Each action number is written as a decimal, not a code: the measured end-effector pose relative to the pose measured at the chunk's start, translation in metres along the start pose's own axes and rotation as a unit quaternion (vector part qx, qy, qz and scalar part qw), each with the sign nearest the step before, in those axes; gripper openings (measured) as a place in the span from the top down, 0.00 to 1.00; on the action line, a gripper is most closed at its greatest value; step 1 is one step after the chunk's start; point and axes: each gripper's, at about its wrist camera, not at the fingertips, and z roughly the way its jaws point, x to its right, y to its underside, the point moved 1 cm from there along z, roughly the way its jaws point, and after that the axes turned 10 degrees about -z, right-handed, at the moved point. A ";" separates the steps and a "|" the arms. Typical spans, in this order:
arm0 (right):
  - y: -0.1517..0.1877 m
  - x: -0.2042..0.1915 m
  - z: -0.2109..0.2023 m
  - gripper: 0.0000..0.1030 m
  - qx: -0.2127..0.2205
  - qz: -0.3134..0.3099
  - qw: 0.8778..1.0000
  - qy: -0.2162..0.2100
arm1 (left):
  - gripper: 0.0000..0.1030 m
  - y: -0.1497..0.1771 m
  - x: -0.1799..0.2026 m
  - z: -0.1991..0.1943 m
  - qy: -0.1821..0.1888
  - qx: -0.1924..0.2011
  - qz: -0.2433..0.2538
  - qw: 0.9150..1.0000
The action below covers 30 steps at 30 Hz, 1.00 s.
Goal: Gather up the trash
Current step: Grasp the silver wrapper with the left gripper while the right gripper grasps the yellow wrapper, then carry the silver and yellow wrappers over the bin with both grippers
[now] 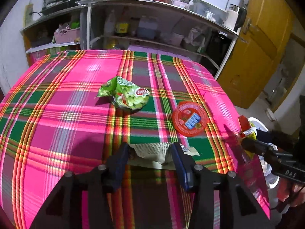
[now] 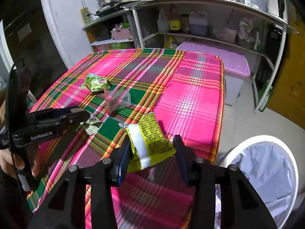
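On the pink plaid tablecloth (image 1: 66, 103) lie a crumpled green snack bag (image 1: 125, 94), a red lidded plastic cup (image 1: 189, 119) and a pale paper wrapper (image 1: 152, 149). My left gripper (image 1: 150, 152) is open with its fingers either side of the paper wrapper, which also shows in the right wrist view (image 2: 91, 125). My right gripper (image 2: 152, 150) stands open around a yellow printed wrapper (image 2: 150, 141) at the table's right edge; whether a pad touches it I cannot tell. The wrapper's red and yellow end shows in the left wrist view (image 1: 246, 128). The green bag (image 2: 96, 83) and cup (image 2: 117, 100) lie farther back.
A white bin lined with a pale bag (image 2: 266, 169) stands on the floor right of the table. A pink-lidded storage box (image 2: 219, 61) sits beyond the table. Shelves with bottles and pots (image 1: 152, 19) run along the back wall. A yellow door (image 1: 257, 43) is at right.
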 end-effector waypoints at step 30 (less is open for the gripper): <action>0.038 -0.007 -0.060 0.56 0.024 0.015 1.000 0.009 | 0.92 0.042 0.036 -0.071 0.031 0.056 0.016 0.998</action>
